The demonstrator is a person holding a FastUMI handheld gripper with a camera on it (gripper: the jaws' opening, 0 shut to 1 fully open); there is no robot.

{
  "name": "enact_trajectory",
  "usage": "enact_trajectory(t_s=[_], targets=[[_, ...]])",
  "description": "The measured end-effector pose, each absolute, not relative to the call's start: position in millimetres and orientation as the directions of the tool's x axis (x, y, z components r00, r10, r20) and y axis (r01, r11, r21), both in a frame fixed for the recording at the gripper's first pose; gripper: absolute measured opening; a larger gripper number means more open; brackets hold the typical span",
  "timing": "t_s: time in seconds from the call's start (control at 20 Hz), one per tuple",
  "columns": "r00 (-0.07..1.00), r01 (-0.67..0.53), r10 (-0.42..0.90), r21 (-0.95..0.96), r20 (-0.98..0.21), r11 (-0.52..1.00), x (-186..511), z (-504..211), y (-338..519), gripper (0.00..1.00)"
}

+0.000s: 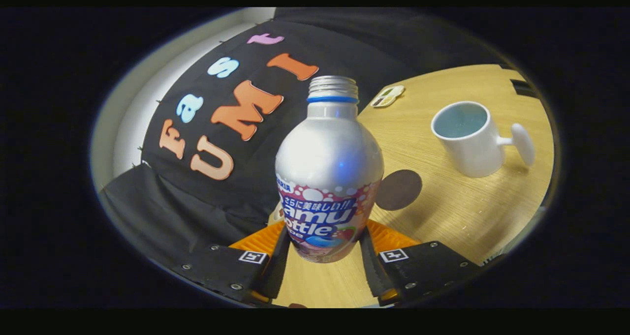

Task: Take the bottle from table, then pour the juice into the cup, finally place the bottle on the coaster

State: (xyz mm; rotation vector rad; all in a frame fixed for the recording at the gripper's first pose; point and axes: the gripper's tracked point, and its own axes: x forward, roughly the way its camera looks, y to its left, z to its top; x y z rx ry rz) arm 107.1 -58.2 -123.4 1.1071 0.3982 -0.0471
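Here, a pale wooden surface [443,212] spreads out beyond the tool, seen at a slant. The tool [326,249] is clenched on a silver bottle [329,167], one finger pressing each side of the bottle's lower, printed part. The bottle stands between the fingers with its long axis running away from the tool, and its neck is open, with bare threads and a blue ring and no cap. The whole scene leans, which suggests the bottle is lifted and starting to tilt, though whether its base is clear of the surface cannot be told.

A white cup [467,138] sits on the surface beyond the fingers and off to the right of the bottle, well apart from it. Its mouth faces up and its handle points away from the bottle. The pour likely depends on this: the bottle's open neck has to swing right until it is over the cup's mouth.

A dark round coaster [399,190] lies flat just beside the bottle's right flank, nearer than the cup. A small pale object [388,96] rests farther back; what it is cannot be told.
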Motion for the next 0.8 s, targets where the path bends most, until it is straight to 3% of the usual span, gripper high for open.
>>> enact_trajectory(t_s=[0.8], targets=[[0.947, 0.292, 0.133, 0.956, -0.293, 0.025, 139.2, -100.7, -80.4, 0.68]])
